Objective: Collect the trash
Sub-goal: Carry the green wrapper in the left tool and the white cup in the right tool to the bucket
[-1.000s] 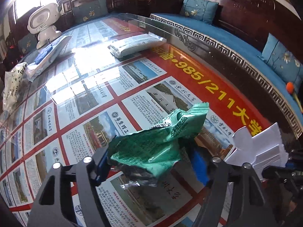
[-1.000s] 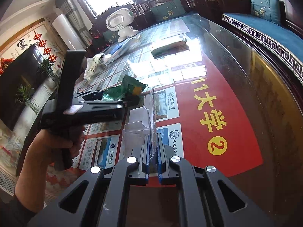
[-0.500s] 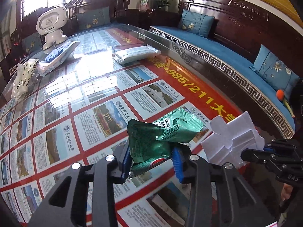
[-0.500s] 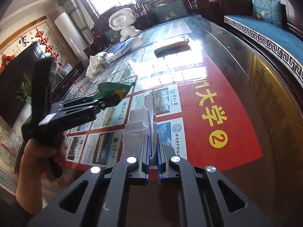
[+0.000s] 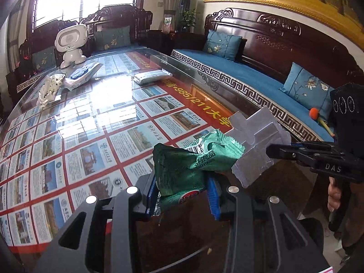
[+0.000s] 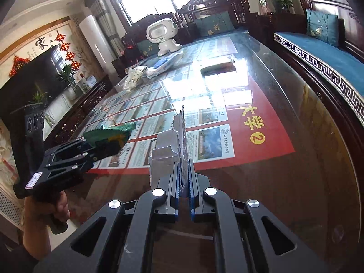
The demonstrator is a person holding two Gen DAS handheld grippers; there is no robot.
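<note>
My left gripper (image 5: 182, 193) is shut on a crumpled green snack wrapper (image 5: 193, 159) and holds it in the air above the near end of the glass-topped table (image 5: 95, 118). It also shows in the right wrist view (image 6: 107, 141), with the wrapper (image 6: 109, 135) sticking out of it. My right gripper (image 6: 183, 182) is shut on a clear plastic tray insert (image 6: 173, 145), held edge-on above the table. In the left wrist view the insert (image 5: 254, 145) sits just right of the wrapper, in the right gripper (image 5: 275, 151).
At the table's far end stand a white toy robot (image 5: 71, 43), a wipes pack (image 5: 82, 75), a crumpled white bag (image 5: 49, 88) and a flat white packet (image 5: 151, 77). A blue-cushioned wooden bench (image 5: 261, 79) runs along the table's right side.
Both grippers have risen and pulled back toward the table's near edge with their loads. The left gripper's view has tilted up and the two grippers have come closer together.
</note>
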